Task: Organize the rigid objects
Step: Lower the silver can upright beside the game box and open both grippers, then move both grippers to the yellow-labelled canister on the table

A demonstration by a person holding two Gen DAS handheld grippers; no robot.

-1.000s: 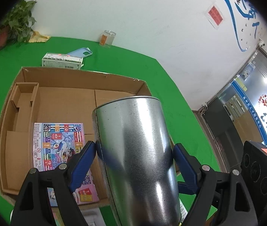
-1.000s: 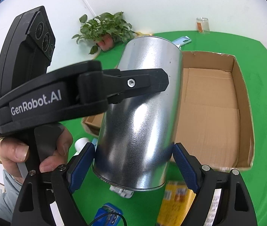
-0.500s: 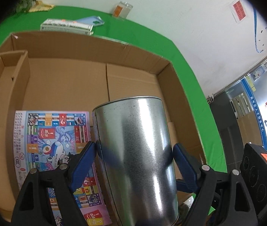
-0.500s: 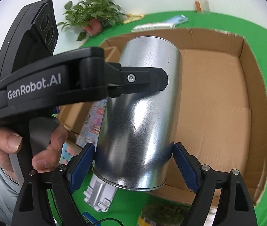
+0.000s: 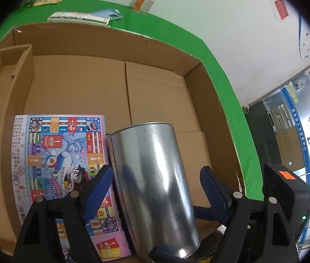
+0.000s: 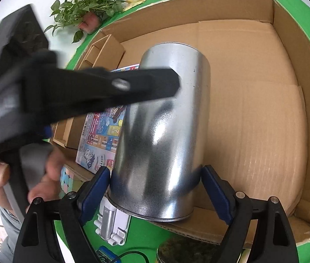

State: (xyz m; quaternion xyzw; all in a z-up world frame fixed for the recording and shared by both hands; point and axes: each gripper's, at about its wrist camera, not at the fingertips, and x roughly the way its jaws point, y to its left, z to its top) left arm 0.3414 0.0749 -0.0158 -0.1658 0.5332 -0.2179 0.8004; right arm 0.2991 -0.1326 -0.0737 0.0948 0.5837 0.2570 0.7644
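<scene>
Since a second ago both grippers are bringing the metal can (image 5: 155, 186) down from above the green table (image 5: 216, 65) into the cardboard box (image 5: 78, 43), whose walls are now filling both views. In the left wrist view, the left gripper (image 5: 156, 188) is clamping the can between its blue pads, jaws spread wide around the drum; the can is sitting at 6 o'clock over the box floor, just beside a colourful game board (image 5: 60, 153) lying flat at 8 o'clock. A small cardboard insert (image 5: 8, 83) is standing empty at 10 o'clock. Beyond the far wall, a flat packet (image 5: 78, 18) and a glass jar (image 5: 144, 2) are resting on the table at 12 o'clock. In the right wrist view, the right gripper (image 6: 155, 188) is gripping the can's other end, probably because so wide and slick a drum is needing two-handed support. The left gripper's black arm is crossing at 9 o'clock, a hand (image 6: 23, 175) squeezing its handle. A potted plant (image 6: 85, 6) is showing at 11 o'clock.
</scene>
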